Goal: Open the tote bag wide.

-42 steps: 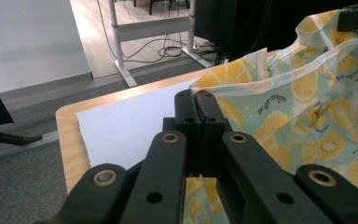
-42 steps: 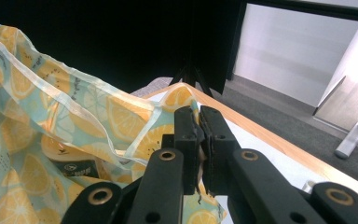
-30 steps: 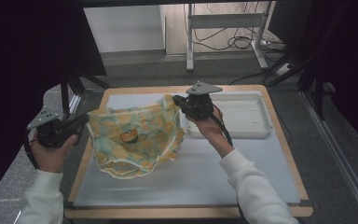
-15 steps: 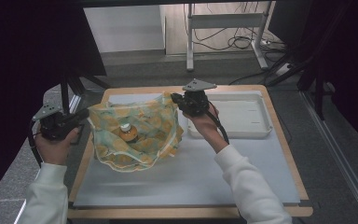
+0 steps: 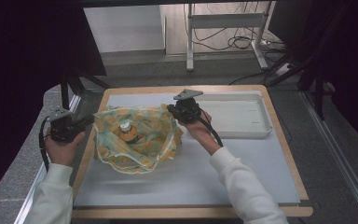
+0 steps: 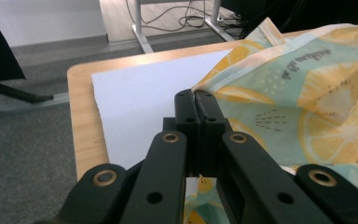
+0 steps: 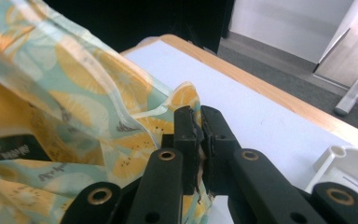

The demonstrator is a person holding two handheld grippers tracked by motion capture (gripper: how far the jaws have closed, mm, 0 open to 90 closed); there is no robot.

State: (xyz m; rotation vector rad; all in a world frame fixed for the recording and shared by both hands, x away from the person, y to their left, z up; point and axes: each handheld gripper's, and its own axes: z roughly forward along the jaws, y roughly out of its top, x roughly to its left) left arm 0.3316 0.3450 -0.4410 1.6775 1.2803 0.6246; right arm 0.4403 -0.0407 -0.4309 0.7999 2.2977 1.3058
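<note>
The soft, limp lemon-print cloth bag (image 5: 137, 137) is sagging over the table mat (image 5: 223, 168) with a bottle (image 5: 127, 131) inside, while the left gripper (image 6: 196, 100) and the right gripper (image 7: 196, 122) are clamping its thin rim edges, probably the best hold.

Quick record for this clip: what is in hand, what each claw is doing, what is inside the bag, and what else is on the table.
in hand: cloth bag with a lemon print, mouth held open
left claw: shut on the bag's rim
right claw: shut on the opposite rim
inside bag: bottle with a white cap, upright
bag position: bottom sags onto the grey mat
also on table: white tray, to the right of the bag
</note>
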